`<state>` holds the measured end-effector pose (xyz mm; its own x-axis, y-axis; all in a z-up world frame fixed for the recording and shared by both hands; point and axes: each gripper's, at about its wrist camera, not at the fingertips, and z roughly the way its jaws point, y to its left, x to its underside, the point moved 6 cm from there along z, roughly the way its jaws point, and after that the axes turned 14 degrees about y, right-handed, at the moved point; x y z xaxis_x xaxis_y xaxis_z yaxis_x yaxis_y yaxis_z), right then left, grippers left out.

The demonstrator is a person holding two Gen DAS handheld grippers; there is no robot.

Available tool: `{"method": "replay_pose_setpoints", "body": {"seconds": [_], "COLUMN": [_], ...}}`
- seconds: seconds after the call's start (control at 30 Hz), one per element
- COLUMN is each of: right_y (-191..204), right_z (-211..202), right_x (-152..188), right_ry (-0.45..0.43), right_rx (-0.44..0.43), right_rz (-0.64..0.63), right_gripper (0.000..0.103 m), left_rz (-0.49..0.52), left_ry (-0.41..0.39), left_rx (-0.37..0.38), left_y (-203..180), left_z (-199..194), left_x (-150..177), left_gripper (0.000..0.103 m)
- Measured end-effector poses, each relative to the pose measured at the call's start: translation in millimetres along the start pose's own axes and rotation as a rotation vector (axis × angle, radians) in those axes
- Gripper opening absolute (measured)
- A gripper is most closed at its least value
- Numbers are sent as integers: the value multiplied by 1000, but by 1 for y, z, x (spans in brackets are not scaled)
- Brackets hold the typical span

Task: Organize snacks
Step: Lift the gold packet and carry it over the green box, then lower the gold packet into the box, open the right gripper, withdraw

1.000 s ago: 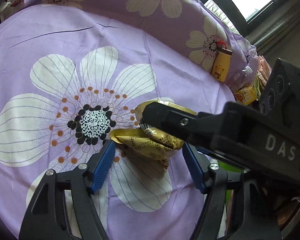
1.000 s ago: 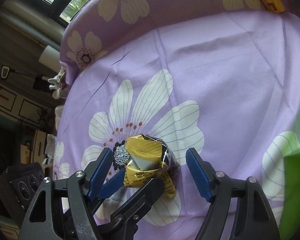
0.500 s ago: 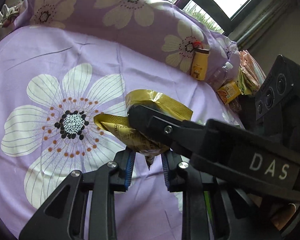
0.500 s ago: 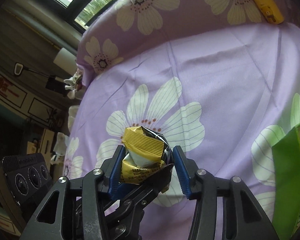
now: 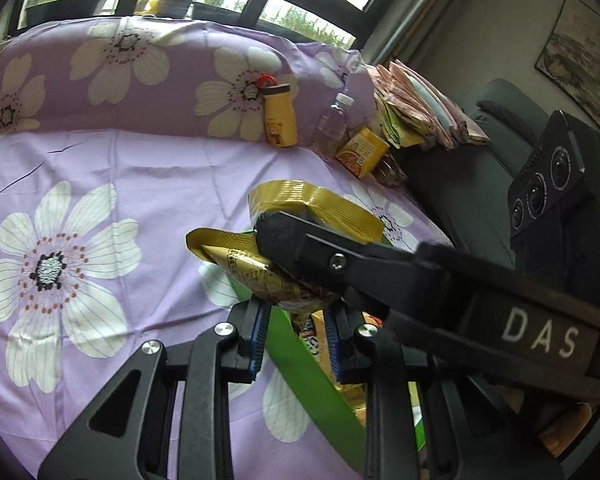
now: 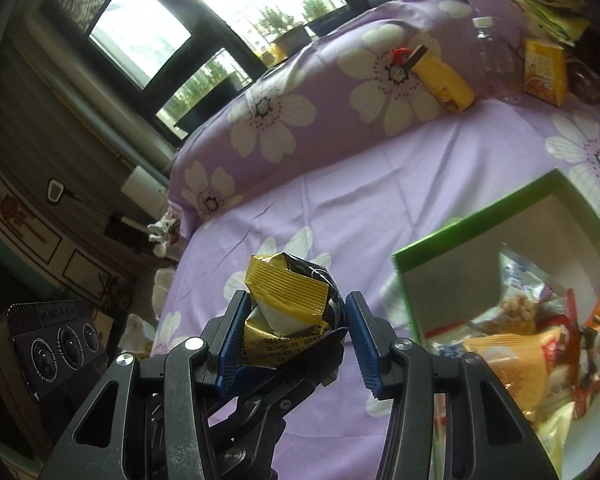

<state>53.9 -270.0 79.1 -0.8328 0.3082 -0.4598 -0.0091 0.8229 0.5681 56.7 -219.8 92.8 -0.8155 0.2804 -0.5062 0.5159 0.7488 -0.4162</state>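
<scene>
A crumpled gold and yellow snack packet [image 5: 256,272] hangs in the air above the purple flowered sheet [image 5: 100,168], held from two sides. My left gripper [image 5: 296,322] is shut on its lower end. My right gripper [image 6: 296,330] is shut across the packet [image 6: 286,296], and one of its black fingers [image 5: 320,252] crosses the left wrist view over the packet. A green box [image 6: 420,246] with several snack bags inside lies to the right of the packet. Its green wall [image 5: 300,372] shows just below my left gripper.
At the raised back of the sheet lean a yellow bottle [image 5: 280,118], a clear water bottle [image 5: 332,120] and an orange carton [image 5: 362,152]. Folded cloths and packets [image 5: 416,108] are piled on a dark sofa [image 5: 484,148] at the right. Windows run behind.
Both grippers closed on the packet, which lay on the sheet, and lifted it. They carried it up and to the right; the green box has come into view.
</scene>
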Motion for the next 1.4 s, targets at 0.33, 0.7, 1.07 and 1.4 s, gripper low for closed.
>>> {"method": "replay_pose_setpoints", "body": {"seconds": [0.33, 0.7, 1.07, 1.4], "right_y": [-78, -113, -127, -129], "right_z": [-23, -10, -19, -78], "right_x": [0, -1, 9, 26], "right_ry": [0, 45, 59, -52], "right_rx": [47, 13, 86, 336], "right_rz": [156, 223, 283, 232], "right_gripper": [51, 51, 55, 83], "left_rz": [49, 5, 47, 118], "left_ry": [104, 165, 148, 92], "left_rx": [30, 17, -49, -134], "left_y": [-44, -43, -52, -62], "left_z": [62, 97, 85, 46], "left_x": [1, -1, 5, 21], "left_gripper": [23, 23, 67, 97]}}
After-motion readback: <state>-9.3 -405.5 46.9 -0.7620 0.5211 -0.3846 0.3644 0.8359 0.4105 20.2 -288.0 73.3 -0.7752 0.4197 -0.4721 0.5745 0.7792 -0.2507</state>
